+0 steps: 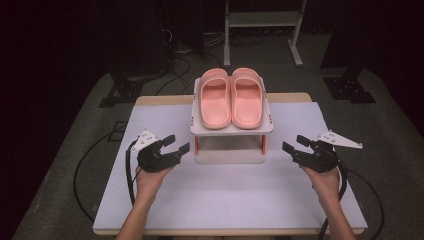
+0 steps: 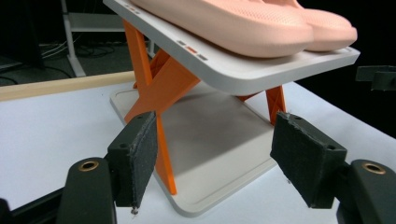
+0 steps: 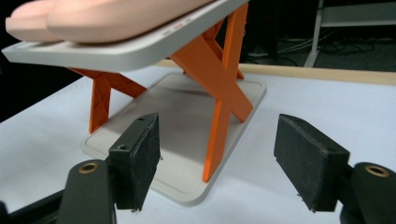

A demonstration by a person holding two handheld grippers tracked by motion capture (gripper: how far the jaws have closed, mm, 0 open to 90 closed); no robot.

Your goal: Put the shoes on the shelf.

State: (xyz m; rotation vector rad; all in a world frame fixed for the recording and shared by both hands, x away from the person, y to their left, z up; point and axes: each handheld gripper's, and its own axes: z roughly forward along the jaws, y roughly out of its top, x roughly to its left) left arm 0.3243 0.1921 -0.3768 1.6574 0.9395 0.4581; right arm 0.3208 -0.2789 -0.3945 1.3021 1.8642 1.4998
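A pair of pink slippers (image 1: pixel 231 98) lies side by side on the top shelf of a small white rack (image 1: pixel 231 130) with orange cross legs (image 2: pixel 156 88). The rack's lower shelf (image 2: pixel 212 140) is bare. My left gripper (image 1: pixel 177 144) hovers open just left of the rack, its jaws pointing at the lower shelf. On the other side my right gripper (image 1: pixel 295 143) is open too, aimed at the rack's right side. In the right gripper view the slippers (image 3: pixel 102 16) and orange legs (image 3: pixel 219 84) stand close ahead. Nothing sits between either pair of jaws.
The rack stands at the back middle of a white-topped table (image 1: pixel 225 195) with a wooden edge. Black cables (image 1: pixel 131 175) trail from both grippers. Beyond the table, a metal frame (image 1: pixel 262 30) and dark stands rest on the grey floor.
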